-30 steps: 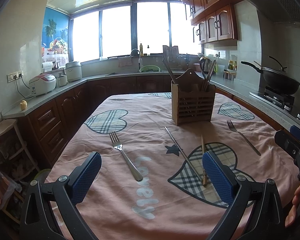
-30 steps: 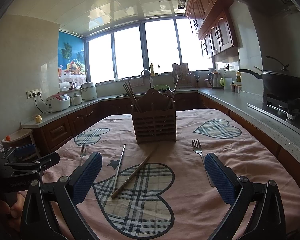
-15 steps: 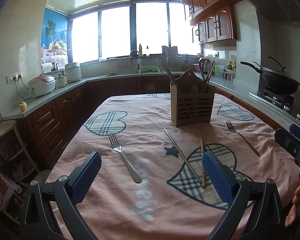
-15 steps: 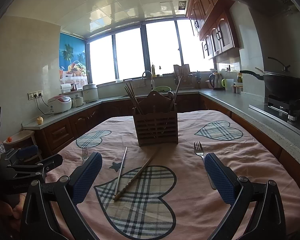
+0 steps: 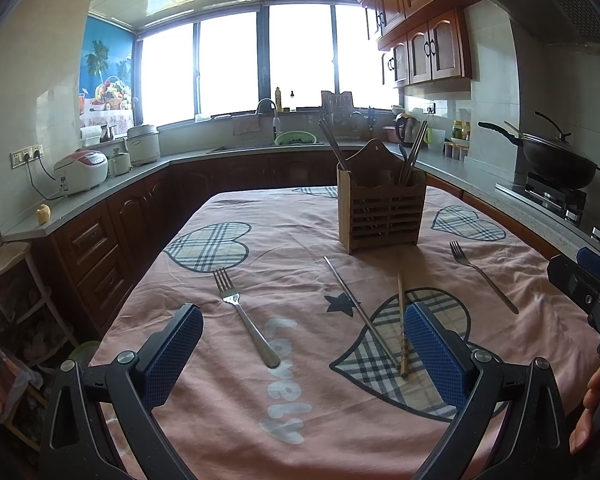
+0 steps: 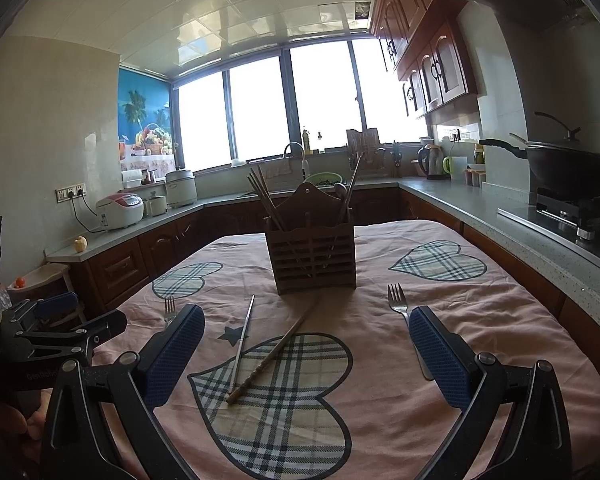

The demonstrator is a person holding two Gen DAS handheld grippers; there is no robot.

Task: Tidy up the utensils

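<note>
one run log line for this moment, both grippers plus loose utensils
left gripper open, empty | right gripper open, empty | two forks, two chopsticks loose on tablecloth | wooden holder upright

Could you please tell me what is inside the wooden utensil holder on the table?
The wooden utensil holder has dark chopsticks leaning out left, plus metal chopsticks and a spoon at right. Its slatted wall hides their lower ends.

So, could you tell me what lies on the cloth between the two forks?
In the left wrist view, a metal chopstick and a wooden chopstick lie between the left fork and the right fork.
</note>
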